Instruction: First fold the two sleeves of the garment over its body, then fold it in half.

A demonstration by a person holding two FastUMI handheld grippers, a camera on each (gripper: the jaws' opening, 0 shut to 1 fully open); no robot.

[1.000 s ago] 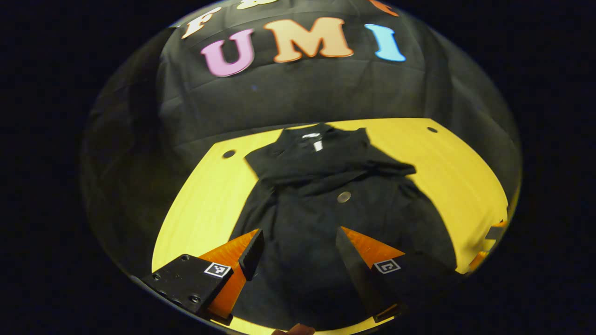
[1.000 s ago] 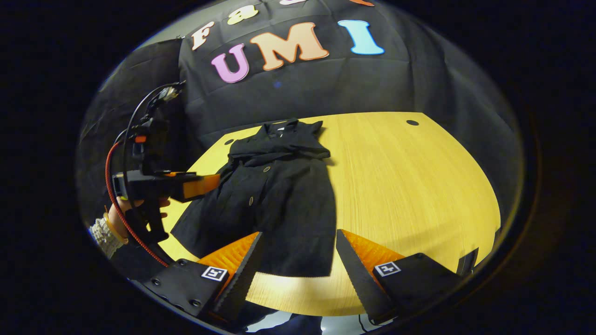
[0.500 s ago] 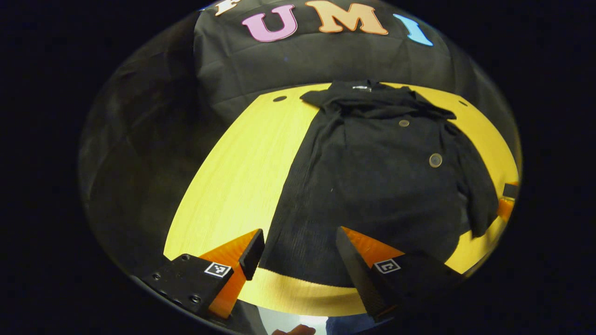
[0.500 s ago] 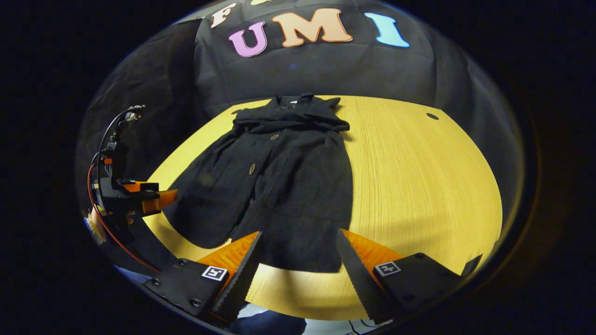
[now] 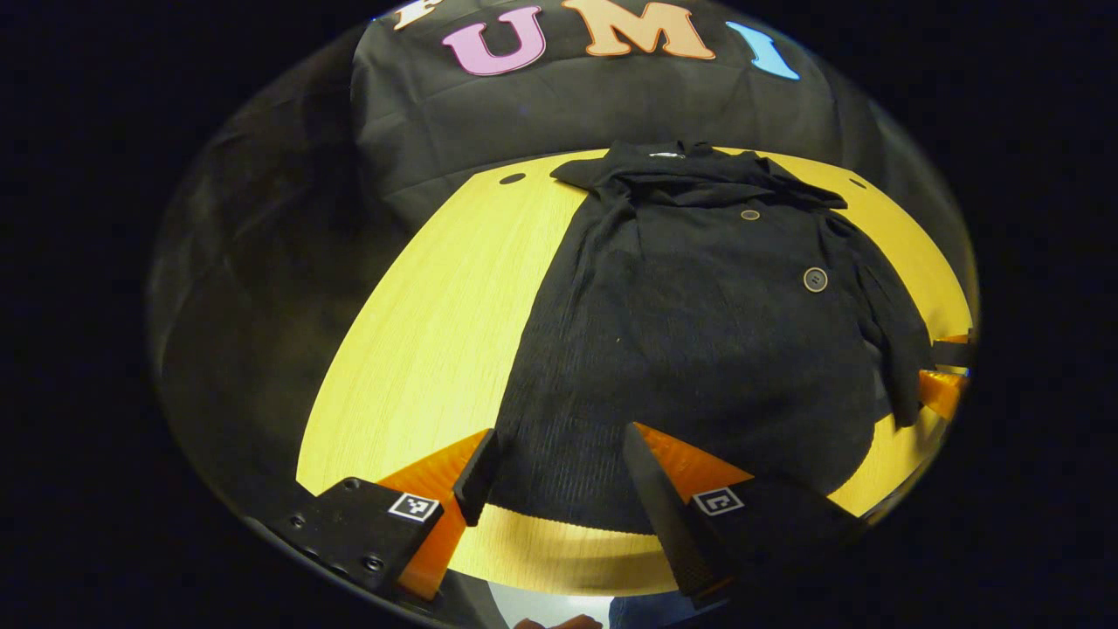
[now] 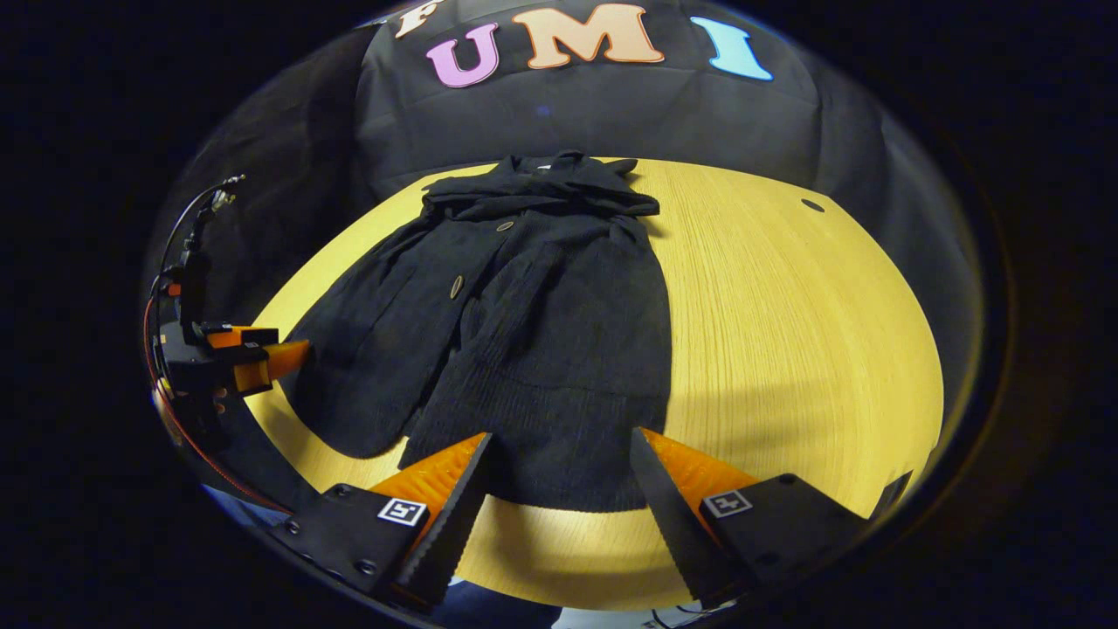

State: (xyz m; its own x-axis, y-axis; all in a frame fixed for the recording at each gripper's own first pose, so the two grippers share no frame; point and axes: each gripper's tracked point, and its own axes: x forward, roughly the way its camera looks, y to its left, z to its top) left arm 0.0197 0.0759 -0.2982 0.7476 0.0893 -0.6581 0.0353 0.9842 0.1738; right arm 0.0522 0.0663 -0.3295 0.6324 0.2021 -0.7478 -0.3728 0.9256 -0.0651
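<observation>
I have the black knitted button-front garment (image 6: pixel 524 323) lying flat on the yellow wood-grain table (image 6: pixel 786 332), collar toward the top of the frame in both views and hem toward the bottom. In the right gripper view one long sleeve (image 6: pixel 367 349) lies down the left side of the body, and a fold of cloth, which I take for the other sleeve, runs down the middle. So I judge the sleeve step done or nearly done, with the fold in half not yet made.

My right gripper (image 6: pixel 559 498) hangs over the hem at bottom centre, jaws spread wide and holding nothing. My left gripper (image 5: pixel 555 489) sits likewise at the bottom of the left gripper view, fingers parted and empty, just above the hem edge (image 5: pixel 568 515). It also appears at the far left of the right gripper view, beside the sleeve cuff.

Next, I think, each claw must come down on a hem corner, pinch through both layers, and carry the hem up to the collar (image 5: pixel 672 162). The cloth looks soft and heavy, so I expect the sleeve to slip unless both sides rise together.
</observation>
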